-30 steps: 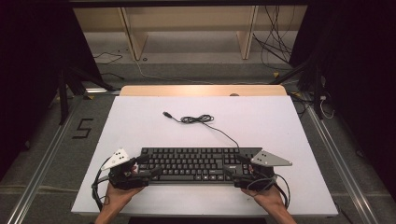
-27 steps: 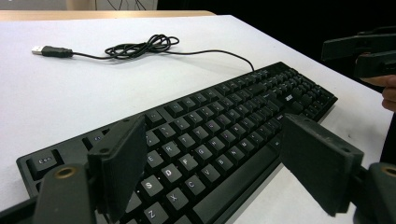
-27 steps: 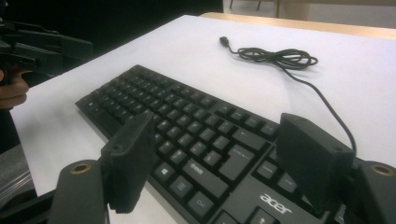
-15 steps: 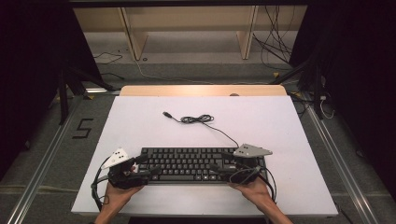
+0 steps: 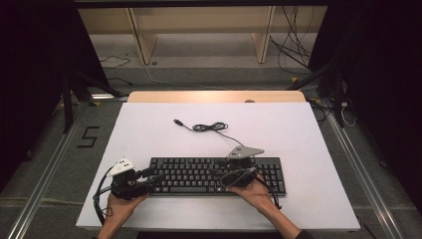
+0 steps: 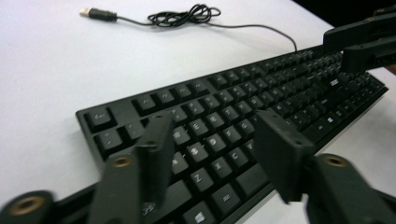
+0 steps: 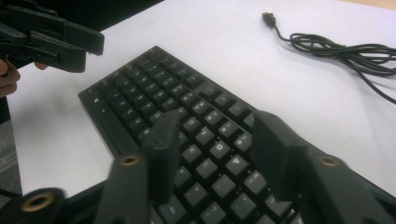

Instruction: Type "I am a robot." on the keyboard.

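While both hands came in from the bottom edge of the high view, with the forearms cut off there, the left gripper (image 5: pixel 149 175) hovered over the left end of the black keyboard (image 5: pixel 199 172) and the right gripper (image 5: pixel 219 175) over its middle, right of centre. The jaws of both had just been closing and stood about half apart, with nothing gripped between them. In the left gripper view its two black fingers (image 6: pixel 156 149) were blurred and hung above the letter keys, and whether they touched the keycaps could not be made out; the near corner of the keyboard (image 6: pixel 224 116) was cut off by the bottom edge. The right gripper (image 6: pixel 362 39) showed far off at the upper right, partly out of frame. In the right gripper view its fingers (image 7: pixel 273 151) likewise hung over the keys, the legends too soft to read, and the left gripper (image 7: pixel 51 42) stuck in from the upper left. The keyboard lay flat on the white table (image 5: pixel 308 134), near the front edge. Farther back its thin cable ran to a tangled coil (image 5: pixel 209 127) and ended in a USB plug (image 5: pixel 177 121), lying free on the table
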